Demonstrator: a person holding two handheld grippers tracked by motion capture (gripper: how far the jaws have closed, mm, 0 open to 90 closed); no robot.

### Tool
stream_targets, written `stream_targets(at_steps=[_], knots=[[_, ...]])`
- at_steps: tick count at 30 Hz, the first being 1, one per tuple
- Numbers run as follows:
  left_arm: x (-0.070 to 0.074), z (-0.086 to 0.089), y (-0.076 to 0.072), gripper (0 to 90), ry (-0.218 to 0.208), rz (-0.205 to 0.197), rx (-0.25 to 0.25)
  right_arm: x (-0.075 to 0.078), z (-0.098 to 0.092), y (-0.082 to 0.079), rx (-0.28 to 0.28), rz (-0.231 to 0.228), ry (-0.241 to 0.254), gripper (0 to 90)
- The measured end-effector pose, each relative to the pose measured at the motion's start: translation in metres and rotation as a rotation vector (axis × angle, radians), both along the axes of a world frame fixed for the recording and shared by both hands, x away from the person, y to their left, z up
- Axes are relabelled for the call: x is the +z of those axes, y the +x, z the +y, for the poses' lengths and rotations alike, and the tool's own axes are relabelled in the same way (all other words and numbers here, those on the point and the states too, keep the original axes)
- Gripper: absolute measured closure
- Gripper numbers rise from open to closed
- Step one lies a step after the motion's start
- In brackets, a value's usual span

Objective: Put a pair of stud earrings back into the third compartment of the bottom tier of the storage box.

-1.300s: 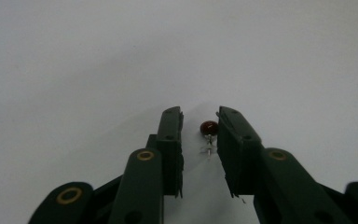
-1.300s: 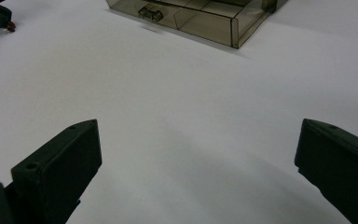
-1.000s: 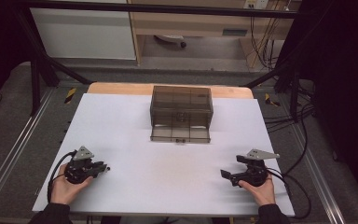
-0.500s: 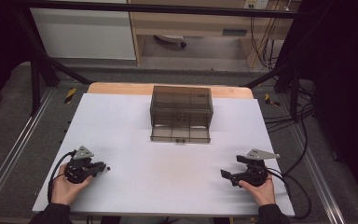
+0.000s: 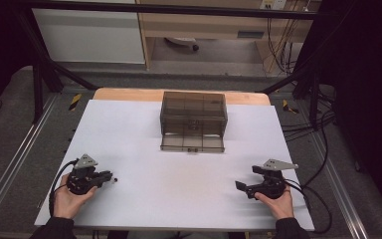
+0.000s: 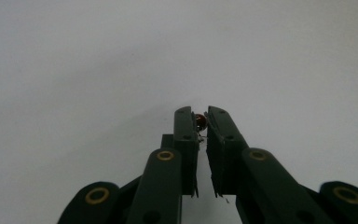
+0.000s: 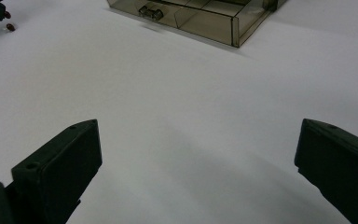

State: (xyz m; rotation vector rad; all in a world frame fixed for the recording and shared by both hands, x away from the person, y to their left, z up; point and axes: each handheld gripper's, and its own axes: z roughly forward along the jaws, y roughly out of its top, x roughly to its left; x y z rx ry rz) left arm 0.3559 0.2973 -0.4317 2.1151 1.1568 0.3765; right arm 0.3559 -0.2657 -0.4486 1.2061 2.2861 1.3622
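The left tongs [image 6: 201, 122] pinched one small red bead [image 6: 201, 121] — plain in their own view; the right tongs [image 7: 198, 172] gaped empty.

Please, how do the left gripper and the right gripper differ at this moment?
The left gripper has its jaws nearly together, pinching a small dark red bead; the right gripper has its jaws wide apart with nothing between them. The left gripper's tips sit by a second bead. Both rest low on the white table, each in a hand.
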Motion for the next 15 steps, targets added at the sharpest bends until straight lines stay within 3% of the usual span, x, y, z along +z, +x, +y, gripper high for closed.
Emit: stream_targets(at_steps=[15], knots=[[0.011, -0.026, 0.005, 82.1, 0.0, -0.003, -0.036, -0.001, 0.001, 0.0, -0.002, 0.004, -0.007, 1.1]])
